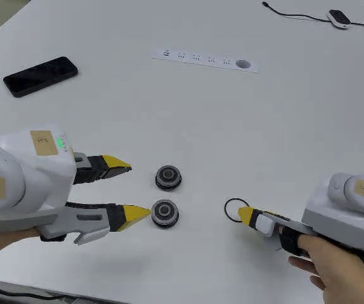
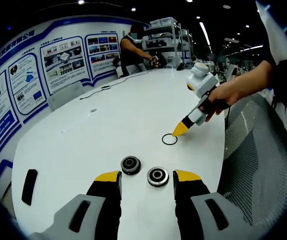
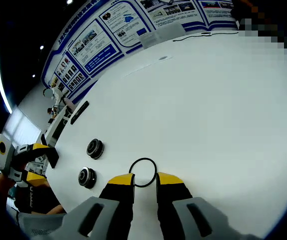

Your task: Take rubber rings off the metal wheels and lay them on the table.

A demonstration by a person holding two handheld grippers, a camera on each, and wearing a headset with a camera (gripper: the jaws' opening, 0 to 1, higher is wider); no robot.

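Two wheels lie on the desk near its front edge, the far wheel just behind the near wheel, not touching. The left tongs lie just left of both, jaws spread. A ring lies flat on the desk to the right of the near wheel, with the tips of the right tongs at its right rim. A phone lies far back on the left. A power strip lies behind the wheels. A small device on a cable lies at the far right.
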